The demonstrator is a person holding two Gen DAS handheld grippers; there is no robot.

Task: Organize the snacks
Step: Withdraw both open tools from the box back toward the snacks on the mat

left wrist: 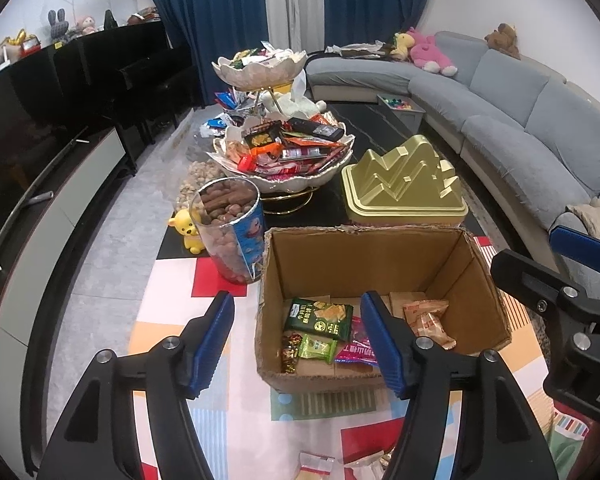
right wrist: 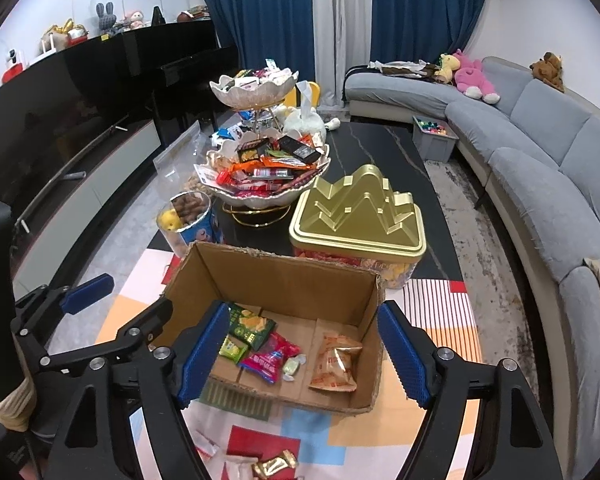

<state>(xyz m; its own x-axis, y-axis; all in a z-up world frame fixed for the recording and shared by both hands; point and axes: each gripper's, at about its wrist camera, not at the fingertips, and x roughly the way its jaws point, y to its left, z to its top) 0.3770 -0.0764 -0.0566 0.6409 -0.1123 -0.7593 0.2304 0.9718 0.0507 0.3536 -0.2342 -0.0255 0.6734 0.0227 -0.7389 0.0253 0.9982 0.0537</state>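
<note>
Both grippers are hovering side by side over the near end of the table, above a patchwork mat [left wrist: 172, 316], each aimed at an open cardboard box [left wrist: 364, 256].

Left gripper [left wrist: 300, 344]: its blue pads [left wrist: 214, 340] are standing spread wide, holding nothing. The box is lying just ahead of it and slightly to its right; the right-hand pad is overlapping the box's near wall in the left wrist view.

Right gripper [right wrist: 304, 350]: jaws are likewise standing wide apart and gripping nothing. The box [right wrist: 284, 280] is sitting directly ahead, framed between the two pads. The left gripper [right wrist: 86, 294] is showing at the left edge of this view.

Box contents, all lying flat on the bottom:
- green cracker packet [left wrist: 320, 318] at the left
- small light-green packet [left wrist: 318, 348] just in front of it
- pink packet [right wrist: 270, 356] near the middle
- orange-and-white bag [right wrist: 336, 362] toward the right wall
- a small wrapped candy [right wrist: 294, 366] between the pink packet and the orange bag

Loose snacks outside the box: a white sachet [left wrist: 316, 466] and a gold-wrapped candy [right wrist: 274, 466] are lying on the mat below the grippers, nearer the cameras than the box.

Beyond the box: a clear jar of nuts and chocolate [left wrist: 230, 232] at the left, a gold tin [left wrist: 404, 184] at the right, and a two-tier snack stand [left wrist: 284, 152] piled with packets behind them.
</note>
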